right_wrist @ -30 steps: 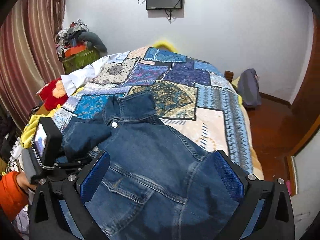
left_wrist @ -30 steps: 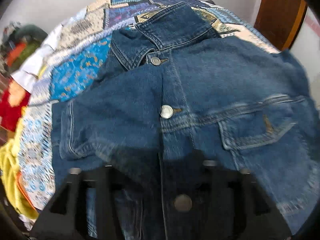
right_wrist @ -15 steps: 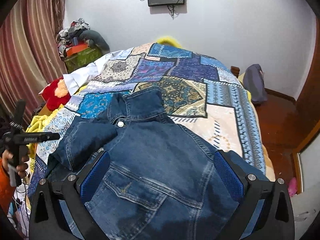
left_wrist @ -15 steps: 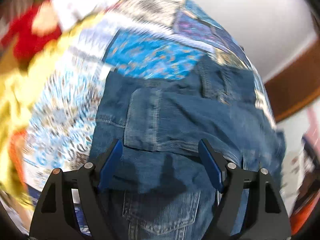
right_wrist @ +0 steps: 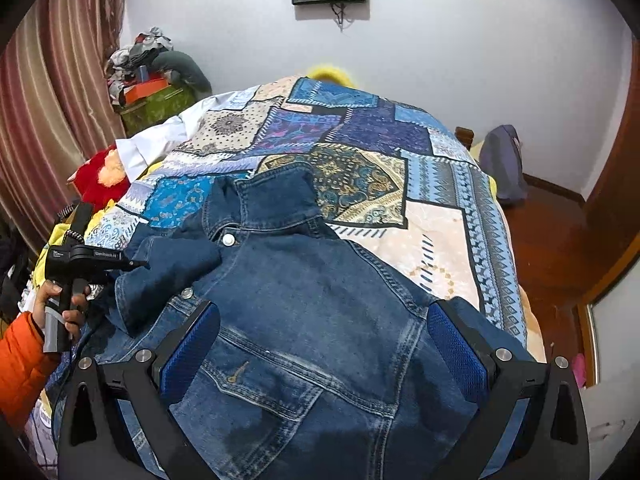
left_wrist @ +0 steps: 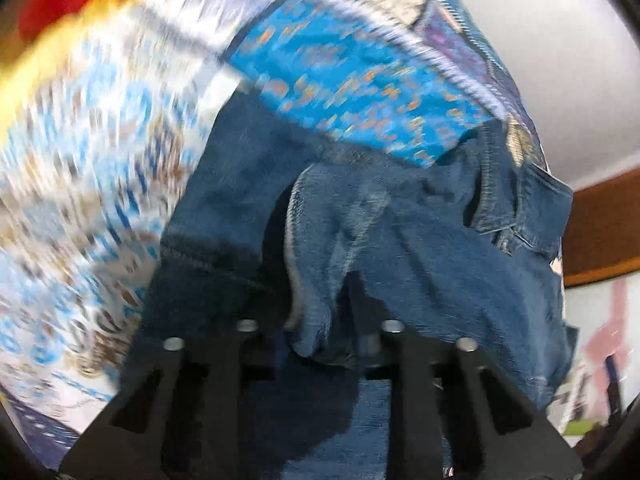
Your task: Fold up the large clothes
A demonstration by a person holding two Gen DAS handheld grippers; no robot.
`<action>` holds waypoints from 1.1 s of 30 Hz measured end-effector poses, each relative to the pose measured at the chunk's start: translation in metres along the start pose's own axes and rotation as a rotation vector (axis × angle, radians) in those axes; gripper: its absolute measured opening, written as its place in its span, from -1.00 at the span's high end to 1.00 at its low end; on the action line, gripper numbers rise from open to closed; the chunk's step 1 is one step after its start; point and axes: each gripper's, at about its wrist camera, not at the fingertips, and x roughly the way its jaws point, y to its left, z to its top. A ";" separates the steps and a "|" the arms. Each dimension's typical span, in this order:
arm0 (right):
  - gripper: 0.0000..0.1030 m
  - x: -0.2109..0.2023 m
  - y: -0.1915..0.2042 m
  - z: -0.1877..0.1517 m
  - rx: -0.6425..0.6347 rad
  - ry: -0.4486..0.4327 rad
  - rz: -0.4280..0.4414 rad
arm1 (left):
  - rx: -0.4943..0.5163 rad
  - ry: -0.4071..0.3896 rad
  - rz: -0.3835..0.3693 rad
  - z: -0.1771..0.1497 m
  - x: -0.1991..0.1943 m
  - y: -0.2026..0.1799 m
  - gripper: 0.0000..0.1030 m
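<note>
A dark blue denim jacket (right_wrist: 304,304) lies front up on the patchwork bedspread (right_wrist: 352,136), collar toward the far wall. Its left sleeve (right_wrist: 164,268) is folded across the chest. My right gripper (right_wrist: 320,344) is open and empty, hovering over the jacket's lower half. My left gripper (left_wrist: 316,332) is shut on a bunched fold of the sleeve (left_wrist: 320,256) at the jacket's left edge; that view is blurred. The left gripper also shows in the right wrist view (right_wrist: 132,265), held by a hand in an orange sleeve.
A red and yellow soft toy (right_wrist: 100,176) and a white garment (right_wrist: 152,144) lie at the bed's left side. A striped curtain (right_wrist: 48,112) hangs on the left. A grey bag (right_wrist: 502,160) stands on the wooden floor at the right, near a wooden door (right_wrist: 616,208).
My left gripper has swung to the jacket's left edge, gone from open to shut, and now pinches the sleeve fold. The right gripper has barely moved.
</note>
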 end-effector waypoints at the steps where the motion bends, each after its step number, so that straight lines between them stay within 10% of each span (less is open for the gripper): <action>1: -1.00 -0.001 -0.003 0.000 0.006 -0.003 0.000 | 0.043 -0.037 0.024 0.001 -0.013 -0.012 0.70; 10: -1.00 -0.022 -0.031 -0.002 0.084 -0.046 0.016 | 0.495 -0.345 -0.041 -0.022 -0.132 -0.180 0.84; 20: -1.00 -0.061 -0.063 -0.015 0.183 -0.066 0.052 | 0.806 -0.069 -0.173 -0.130 -0.069 -0.305 0.81; 24: -1.00 -0.066 -0.074 -0.019 0.215 -0.046 0.061 | 0.875 0.019 -0.186 -0.164 -0.058 -0.315 0.60; 28: -1.00 -0.056 -0.076 -0.017 0.237 -0.003 0.102 | 0.905 -0.084 -0.124 -0.162 -0.084 -0.305 -0.09; 33: -1.00 -0.024 -0.062 -0.013 0.243 0.072 0.175 | 0.874 -0.273 0.008 -0.124 -0.121 -0.261 -0.46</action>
